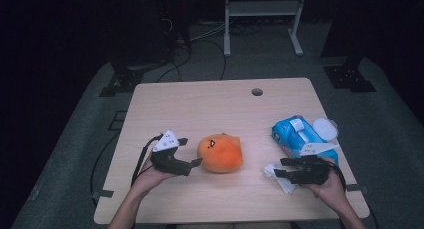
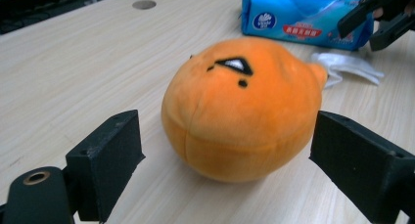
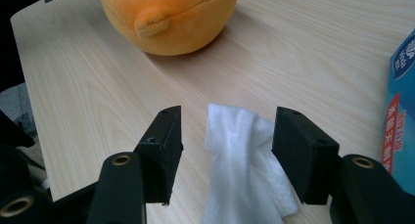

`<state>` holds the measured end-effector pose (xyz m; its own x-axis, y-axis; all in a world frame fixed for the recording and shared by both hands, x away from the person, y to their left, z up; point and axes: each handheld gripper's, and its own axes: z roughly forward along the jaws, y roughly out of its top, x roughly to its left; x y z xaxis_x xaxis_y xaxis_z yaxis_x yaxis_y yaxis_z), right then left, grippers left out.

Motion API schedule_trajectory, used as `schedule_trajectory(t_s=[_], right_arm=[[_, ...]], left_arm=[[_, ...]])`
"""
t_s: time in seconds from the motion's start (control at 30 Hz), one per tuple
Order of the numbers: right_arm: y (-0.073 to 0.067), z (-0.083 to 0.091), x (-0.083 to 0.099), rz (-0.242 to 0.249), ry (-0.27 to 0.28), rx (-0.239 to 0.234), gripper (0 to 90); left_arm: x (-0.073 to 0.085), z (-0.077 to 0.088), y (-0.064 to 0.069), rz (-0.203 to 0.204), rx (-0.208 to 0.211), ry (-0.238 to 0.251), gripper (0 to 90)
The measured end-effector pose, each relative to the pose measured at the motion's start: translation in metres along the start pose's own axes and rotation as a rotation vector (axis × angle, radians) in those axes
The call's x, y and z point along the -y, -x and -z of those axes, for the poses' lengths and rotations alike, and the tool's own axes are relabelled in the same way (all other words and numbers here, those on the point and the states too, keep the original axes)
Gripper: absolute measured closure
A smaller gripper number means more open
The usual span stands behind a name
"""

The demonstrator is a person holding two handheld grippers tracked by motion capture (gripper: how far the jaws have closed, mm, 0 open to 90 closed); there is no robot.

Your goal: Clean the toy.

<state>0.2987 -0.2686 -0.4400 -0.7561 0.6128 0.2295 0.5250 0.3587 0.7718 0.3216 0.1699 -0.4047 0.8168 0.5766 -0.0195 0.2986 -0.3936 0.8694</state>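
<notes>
Flanking orange plush, wipes pack right, white tissue near

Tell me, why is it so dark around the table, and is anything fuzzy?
High view: light falls on the table while the room behind stays nearly black. Left gripper view: the orange plush is sharp, the blue tissue pack behind softer. Right gripper view: the white tissue is slightly soft, no glare.

**Toy between the tongs, tissue under the right pair**

On the table, the plush toy lies just ahead of the left gripper, between its spread jaws without touching them. The tissue lies between the right gripper jaws. The wipes pack sits just behind the right gripper, well apart from the toy.
</notes>
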Motion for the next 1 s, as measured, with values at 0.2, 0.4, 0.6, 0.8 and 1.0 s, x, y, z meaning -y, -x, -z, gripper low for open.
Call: schedule_trajectory(t_s=[0.2, 0.4, 0.6, 0.8, 1.0], right_arm=[[0.001, 0.0, 0.001, -0.004, -0.002, -0.002, 42.9], [0.001, 0.001, 0.002, -0.004, -0.002, 0.0, 42.6], [0.001, 0.001, 0.003, -0.009, 0.0, 0.0, 42.3], [0.001, 0.001, 0.003, -0.009, -0.001, -0.001, 41.7], [0.002, 0.002, 0.004, -0.01, -0.001, -0.001, 41.6]], left_arm=[[0.01, 0.003, -0.004, 0.018, -0.013, -0.014, 11.3], [0.017, 0.006, -0.004, 0.025, -0.015, -0.023, 11.1], [0.028, 0.007, -0.005, 0.041, -0.016, -0.037, 11.1], [0.033, 0.009, -0.006, 0.048, -0.019, -0.046, 11.0], [0.039, 0.011, -0.007, 0.062, -0.024, -0.053, 11.0]])
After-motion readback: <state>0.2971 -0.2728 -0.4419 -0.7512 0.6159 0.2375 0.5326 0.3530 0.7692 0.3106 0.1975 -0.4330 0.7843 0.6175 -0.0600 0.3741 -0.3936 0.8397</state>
